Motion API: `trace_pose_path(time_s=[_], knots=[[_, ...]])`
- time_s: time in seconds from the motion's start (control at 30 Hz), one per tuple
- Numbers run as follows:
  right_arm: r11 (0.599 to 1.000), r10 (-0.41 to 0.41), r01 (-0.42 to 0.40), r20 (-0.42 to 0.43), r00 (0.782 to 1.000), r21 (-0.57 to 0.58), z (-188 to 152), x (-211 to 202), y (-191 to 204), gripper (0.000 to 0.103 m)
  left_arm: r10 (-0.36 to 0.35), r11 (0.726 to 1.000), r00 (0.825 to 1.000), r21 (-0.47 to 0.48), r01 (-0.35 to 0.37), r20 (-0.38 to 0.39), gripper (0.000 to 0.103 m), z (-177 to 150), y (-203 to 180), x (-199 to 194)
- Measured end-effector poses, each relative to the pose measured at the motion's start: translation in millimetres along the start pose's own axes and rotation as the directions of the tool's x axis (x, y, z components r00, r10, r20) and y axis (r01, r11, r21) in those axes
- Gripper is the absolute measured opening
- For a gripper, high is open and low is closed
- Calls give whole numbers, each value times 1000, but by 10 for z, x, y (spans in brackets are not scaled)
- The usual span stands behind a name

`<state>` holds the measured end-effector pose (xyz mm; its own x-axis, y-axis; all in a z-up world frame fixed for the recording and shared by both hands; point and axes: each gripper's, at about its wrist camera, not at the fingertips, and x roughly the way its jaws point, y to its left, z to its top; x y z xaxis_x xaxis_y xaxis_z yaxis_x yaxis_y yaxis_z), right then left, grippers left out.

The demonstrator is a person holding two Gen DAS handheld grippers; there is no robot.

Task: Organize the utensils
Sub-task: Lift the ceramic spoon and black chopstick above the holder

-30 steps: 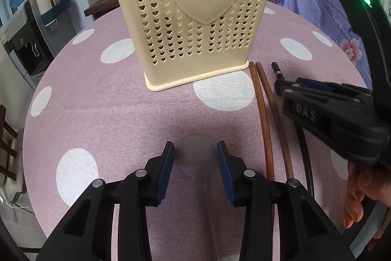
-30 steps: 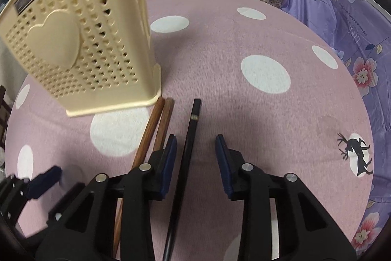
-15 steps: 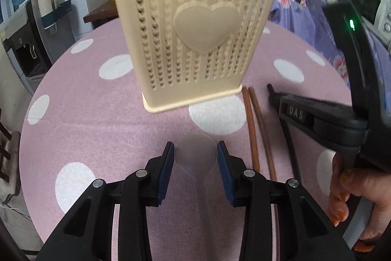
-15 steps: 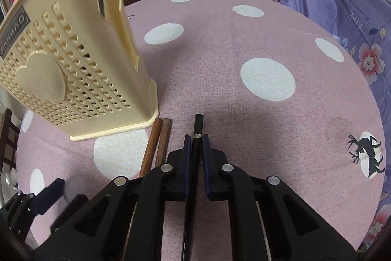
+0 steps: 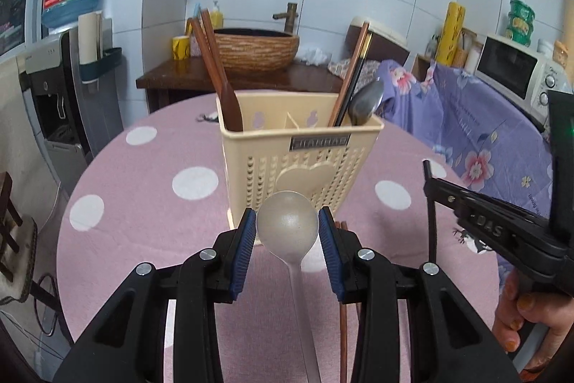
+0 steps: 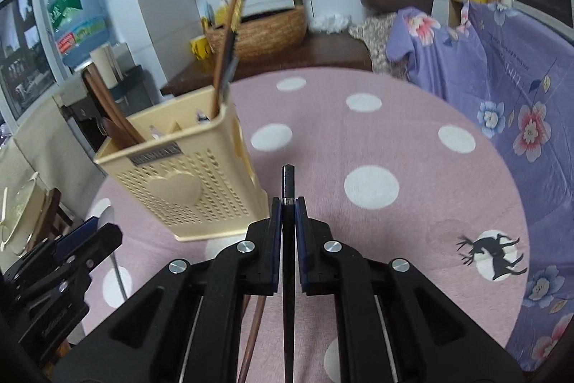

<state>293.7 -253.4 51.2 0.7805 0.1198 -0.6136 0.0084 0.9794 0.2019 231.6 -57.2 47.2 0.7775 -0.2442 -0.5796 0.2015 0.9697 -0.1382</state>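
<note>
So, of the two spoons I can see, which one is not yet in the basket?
The translucent spoon, held between the left gripper pads in front of the basket. The metal spoon already stands inside, bowl up, at the right.

The cream utensil basket (image 5: 299, 157) stands straight ahead of my left tool (image 5: 287, 232), its rim crowded at both ends by upright chopsticks (image 5: 219, 70) and a spoon (image 5: 366, 103) (the middle compartments look open). Right of the basket the desk (image 6: 394, 139) is bare. Brown chopsticks (image 6: 254, 329) lie below my right tool (image 6: 288, 203).
</note>
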Motion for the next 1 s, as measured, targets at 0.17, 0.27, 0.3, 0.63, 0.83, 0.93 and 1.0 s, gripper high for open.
trace_pose_path(time_s=[0.17, 0.27, 0.3, 0.63, 0.83, 0.93, 1.0], knots=[[999, 29, -27, 59, 998, -26, 83, -313, 39, 8, 1, 1000, 998, -4, -1, 59, 36, 69, 8, -74], [999, 40, -38, 69, 997, -29, 86, -415, 39, 8, -4, 1000, 997, -23, 6, 73, 36, 74, 26, -77], [999, 43, -41, 70, 997, -30, 94, -428, 36, 8, -6, 1000, 997, -26, 8, 77, 36, 73, 32, -76], [996, 82, -77, 103, 991, -52, 93, -648, 88, 8, -11, 999, 990, -51, 19, 141, 36, 105, 107, -157], [990, 129, -119, 138, 982, -79, 240, -875, 200, 8, -13, 997, 980, -69, 27, 200, 36, 304, 220, -282], [986, 151, -135, 173, 973, -101, 430, -1028, 284, 8, -10, 997, 969, -75, 30, 247, 36, 500, 253, -374], [981, 170, -148, 198, 965, -122, 596, -1133, 361, 8, -2, 997, 959, -77, 24, 283, 36, 674, 282, -431]])
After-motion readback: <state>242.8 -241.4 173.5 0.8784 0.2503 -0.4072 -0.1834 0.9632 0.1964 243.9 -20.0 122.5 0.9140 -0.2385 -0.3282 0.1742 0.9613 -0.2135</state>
